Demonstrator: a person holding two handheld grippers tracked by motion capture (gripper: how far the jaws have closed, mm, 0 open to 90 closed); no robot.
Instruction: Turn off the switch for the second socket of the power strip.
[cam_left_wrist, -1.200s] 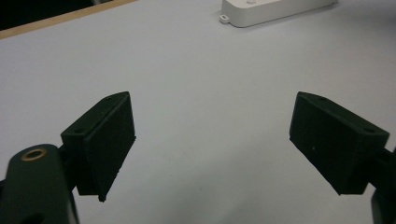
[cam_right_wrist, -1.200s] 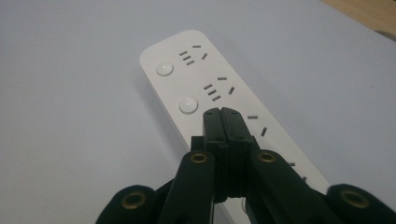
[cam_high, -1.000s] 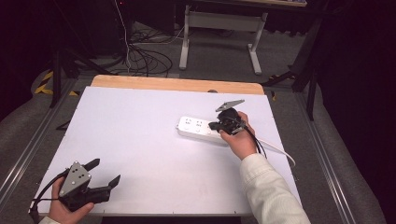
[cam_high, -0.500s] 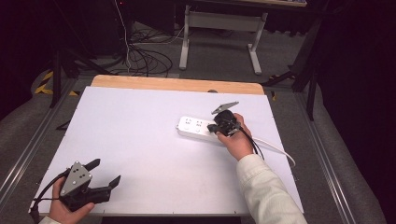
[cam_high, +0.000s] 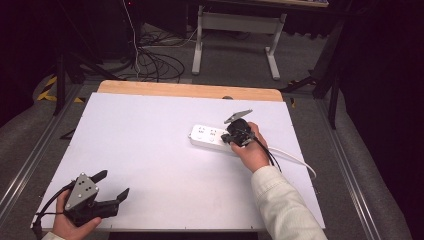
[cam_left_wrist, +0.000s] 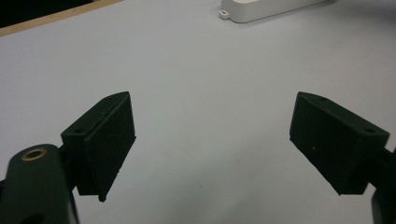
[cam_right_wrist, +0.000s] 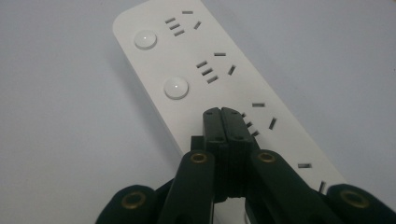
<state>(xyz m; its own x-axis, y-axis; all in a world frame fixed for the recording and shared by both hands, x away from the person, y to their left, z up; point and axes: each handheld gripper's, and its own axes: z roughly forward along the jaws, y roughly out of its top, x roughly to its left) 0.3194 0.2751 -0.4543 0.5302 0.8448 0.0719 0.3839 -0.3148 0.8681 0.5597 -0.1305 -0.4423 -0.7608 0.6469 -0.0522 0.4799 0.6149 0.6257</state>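
A white power strip (cam_high: 206, 135) lies on the white table (cam_high: 150, 150), right of centre. Its face carries round buttons (cam_right_wrist: 176, 87) and several socket slots. My right gripper (cam_high: 225, 136) is shut with nothing between its jaws. Its tips (cam_right_wrist: 222, 113) sit over the strip (cam_right_wrist: 224, 70) in line with the two visible buttons and hide what lies under them; I cannot tell whether they touch. My left gripper (cam_high: 114, 183) is held at the table's near left corner, open and empty. In the left gripper view its jaws (cam_left_wrist: 212, 116) stand wide apart, with the strip's end (cam_left_wrist: 266, 9) far ahead.
The strip's white cable (cam_high: 295, 160) runs off to the right past the person's sleeve (cam_high: 285, 205). A wooden edge (cam_high: 190, 90) borders the far side of the table. Beyond it are a desk frame (cam_high: 235, 30) and loose cables (cam_high: 150, 55) on the floor.
The right gripper has shifted slightly left along the strip and stayed shut. The left gripper has hardly moved.
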